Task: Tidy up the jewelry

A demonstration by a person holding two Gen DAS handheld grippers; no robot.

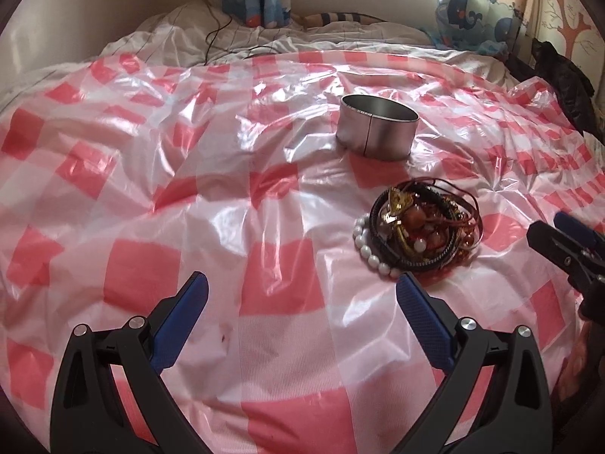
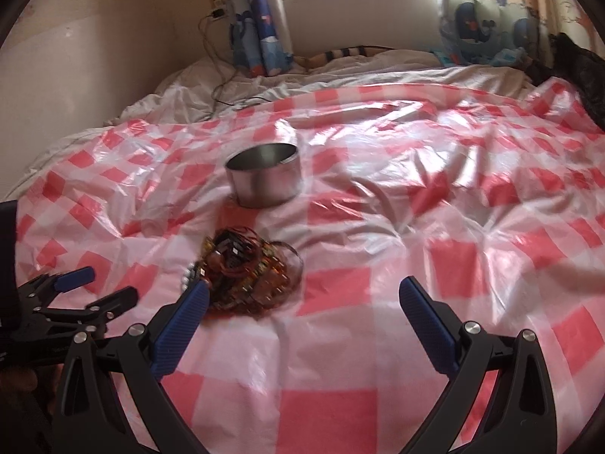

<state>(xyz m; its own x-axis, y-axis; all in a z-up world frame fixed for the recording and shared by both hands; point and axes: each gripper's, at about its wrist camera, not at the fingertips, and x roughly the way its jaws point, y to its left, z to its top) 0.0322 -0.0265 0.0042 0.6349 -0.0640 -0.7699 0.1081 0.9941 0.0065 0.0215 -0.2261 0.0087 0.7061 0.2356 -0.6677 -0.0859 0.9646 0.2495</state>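
Bed [image 1: 264, 43] with rumpled white bedding, overlaid by a crinkled red-and-white checked plastic sheet [image 1: 159, 204]. On the sheet: one round open metal tin [image 1: 378, 132], upright, and near it, apart, a tangled heap of bracelets [image 1: 419, 234] including a white bead strand, dark cords and amber beads. A dark cable [image 1: 215, 34] trails across the bare bedding at the far side.

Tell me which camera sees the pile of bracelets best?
The left wrist view: the bracelet pile is sharp there, with white beads, black bands and amber beads clear. In the right wrist view the same pile is blurred, and a blue fingertip covers its near-left edge.
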